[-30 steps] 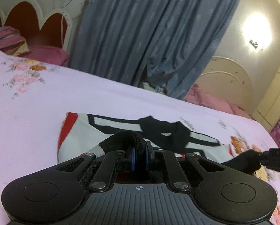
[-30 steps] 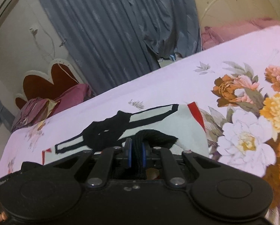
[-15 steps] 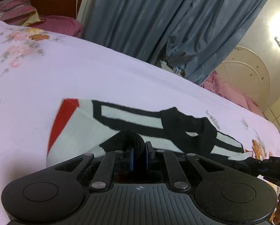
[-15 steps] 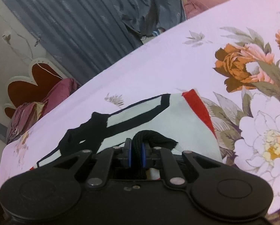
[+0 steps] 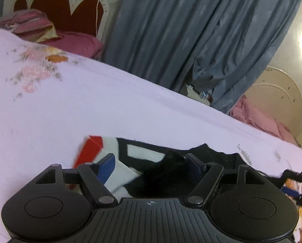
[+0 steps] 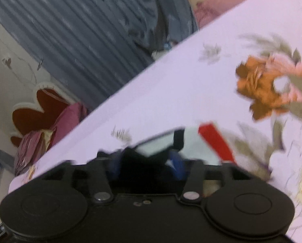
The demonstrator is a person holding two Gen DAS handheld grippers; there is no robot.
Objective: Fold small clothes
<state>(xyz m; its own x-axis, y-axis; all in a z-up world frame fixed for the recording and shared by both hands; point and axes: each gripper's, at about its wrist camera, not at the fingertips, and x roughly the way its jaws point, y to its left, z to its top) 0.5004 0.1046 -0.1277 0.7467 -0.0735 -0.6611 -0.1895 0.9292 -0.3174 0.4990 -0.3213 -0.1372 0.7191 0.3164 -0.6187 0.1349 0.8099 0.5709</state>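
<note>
Both claws now spread, blurred garment (image 5: 142, 158) partly hidden.

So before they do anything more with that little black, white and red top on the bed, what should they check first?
1. Left gripper let go: ok, fingers spread apart.
2. Right gripper let go: ok, fingers apart, though blurred.
3. Garment resting on the bed sheet: ok.
4. Fold neat, edges aligned: cannot tell, the grippers hide the near part.
5. Black fabric clear of left fingers: cannot tell.
</note>
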